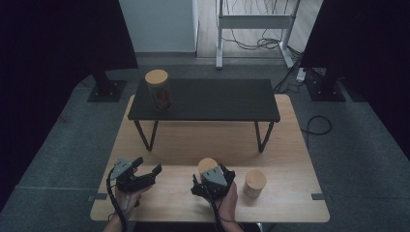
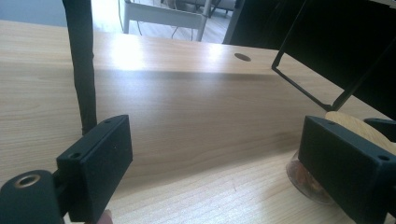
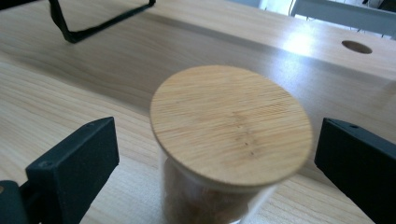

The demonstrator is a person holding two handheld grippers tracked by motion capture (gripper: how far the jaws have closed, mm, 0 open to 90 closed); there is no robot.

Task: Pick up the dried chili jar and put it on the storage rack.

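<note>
The jar in question stands on the wooden counter, near its front edge and a little right of the middle, with the right claw brought up around it. In the right gripper view its jaws stand apart on either side of the jar, clear of the lid, so nothing is clamped yet. The left claw rests off to the left over bare counter, its jaws also apart and holding nothing.

The jar looks like clear glass with a flat round bamboo lid and something brownish inside. I would expect it to be stiff, smooth and a bit slippery under hard pads, moderately heavy for its size, and breakable if it tips or drops. The lid seems to sit loose on top, or only plugged in, so I would not lift by it; the glass wall below the rim looks like the safer place to close on, square across the widest part and low enough that the jar does not swing.

A second jar stands just to the right, close enough to be knocked. A taller jar stands on the black shelf behind.

No brand, label or readable writing shows on any of them.
</note>
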